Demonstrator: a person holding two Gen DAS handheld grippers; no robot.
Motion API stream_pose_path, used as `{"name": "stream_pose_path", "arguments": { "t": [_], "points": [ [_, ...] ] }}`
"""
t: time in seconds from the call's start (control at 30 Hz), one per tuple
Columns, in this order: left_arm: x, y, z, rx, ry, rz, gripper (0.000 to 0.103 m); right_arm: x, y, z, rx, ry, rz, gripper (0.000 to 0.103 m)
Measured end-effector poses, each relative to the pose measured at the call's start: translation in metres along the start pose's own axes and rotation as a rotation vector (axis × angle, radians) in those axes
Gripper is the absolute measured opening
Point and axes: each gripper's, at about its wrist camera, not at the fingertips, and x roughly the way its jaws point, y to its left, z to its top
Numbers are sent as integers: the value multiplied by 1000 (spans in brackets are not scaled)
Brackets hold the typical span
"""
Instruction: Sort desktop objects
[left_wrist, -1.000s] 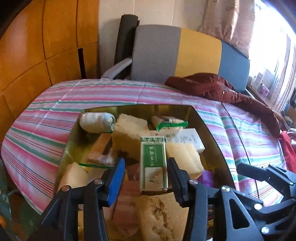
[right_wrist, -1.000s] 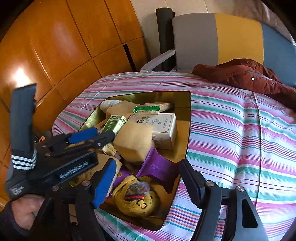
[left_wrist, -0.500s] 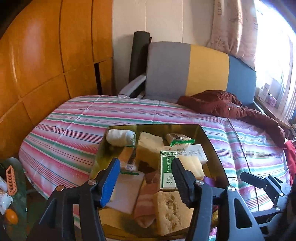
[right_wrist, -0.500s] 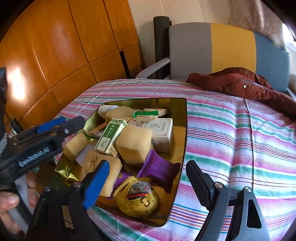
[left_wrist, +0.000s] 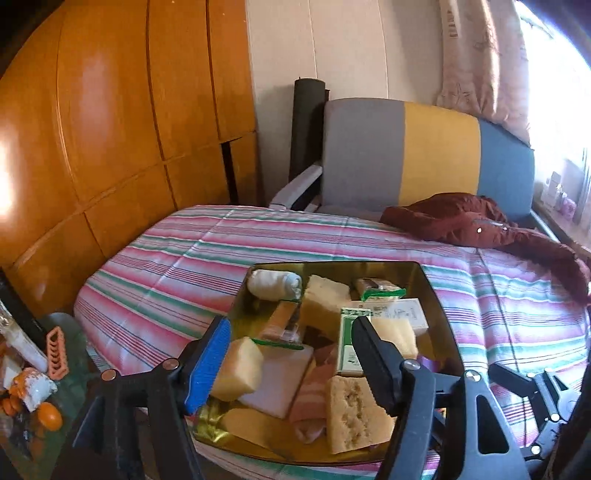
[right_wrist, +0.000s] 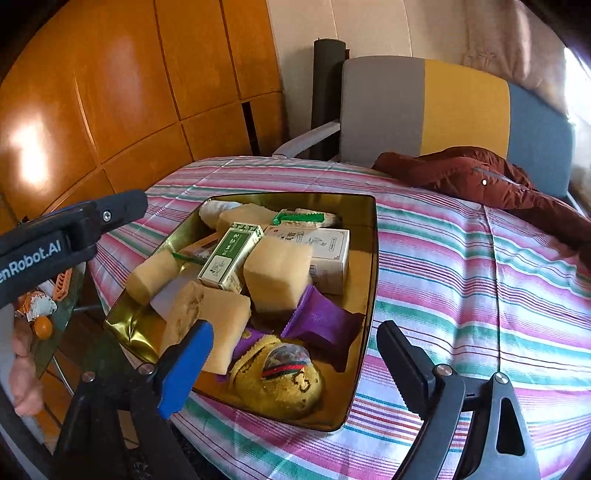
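Ahead of both open jaws, the gold tray (right_wrist: 371, 258) lies heaped with yellow sponge blocks (right_wrist: 277, 275), a green box (right_wrist: 231, 254) leaning on a white box (right_wrist: 325, 245), a purple packet (right_wrist: 321, 323) and a yellow knitted pouch (right_wrist: 280, 380) nearest the right jaws.

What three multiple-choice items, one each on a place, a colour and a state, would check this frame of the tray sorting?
1. Where does the purple packet lie?
A. in the gold tray
B. on the striped cloth
C. on the chair

2. What colour is the upright-printed carton leaning among the sponges?
A. red
B. green
C. blue

3. How do the right gripper fingers stand?
A. shut on a sponge
B. shut on the packet
C. open, holding nothing

Answers: 1 A, the packet sits inside the tray's rim near its front corner. 2 B, its faces are green and white. 3 C, both fingers are spread wide with tray contents visible between them, nothing gripped.
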Motion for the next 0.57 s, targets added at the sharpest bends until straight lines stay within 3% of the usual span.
{"name": "stream_pose_path", "arguments": {
  "t": [0.33, 0.43, 0.57],
  "points": [
    [2, -1, -4, -9, 13, -27, 69, -4, 0, -4, -18, -4, -29, 93],
    [3, 2, -4, -22, 9, -40, 61, -5, -1, -5, -18, -7, -38, 93],
    [6, 6, -2, -37, 20, -57, 61, -13, -9, -3, 11, -42, -44, 93]
  ]
}}
